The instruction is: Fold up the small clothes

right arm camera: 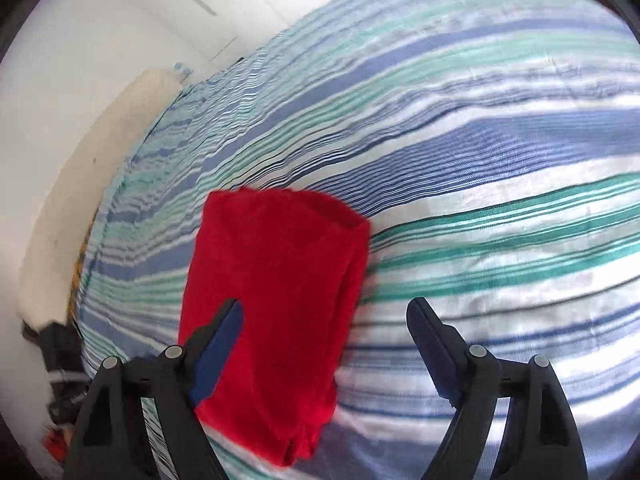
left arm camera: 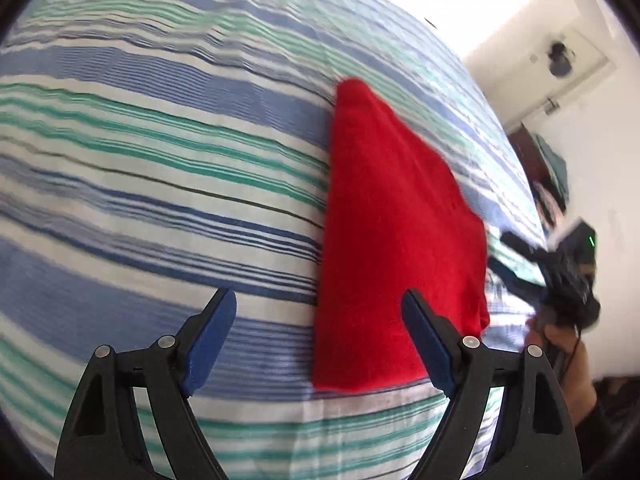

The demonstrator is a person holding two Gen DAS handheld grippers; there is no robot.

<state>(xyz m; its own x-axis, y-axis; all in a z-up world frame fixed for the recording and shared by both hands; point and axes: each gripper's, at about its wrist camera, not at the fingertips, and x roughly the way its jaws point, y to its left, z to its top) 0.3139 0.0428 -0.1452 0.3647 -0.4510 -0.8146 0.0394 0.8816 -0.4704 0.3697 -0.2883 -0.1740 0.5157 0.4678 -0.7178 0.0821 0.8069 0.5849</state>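
A red cloth (left arm camera: 396, 240) lies folded flat on the striped bedsheet (left arm camera: 160, 160). In the left wrist view it lies ahead and right of centre, partly behind my right fingertip. My left gripper (left arm camera: 320, 304) is open and empty above the sheet. In the right wrist view the red cloth (right arm camera: 276, 300) lies as a folded rectangle left of centre, under my left fingertip. My right gripper (right arm camera: 326, 312) is open and empty above it. The other hand-held gripper (left arm camera: 560, 268) shows at the right edge of the left wrist view.
The blue, green and white striped sheet (right arm camera: 480, 200) covers the bed. A white wall (right arm camera: 60, 100) and a cream strip (right arm camera: 80, 184) run along the bed's left edge. Dark items (right arm camera: 60, 360) lie by that edge.
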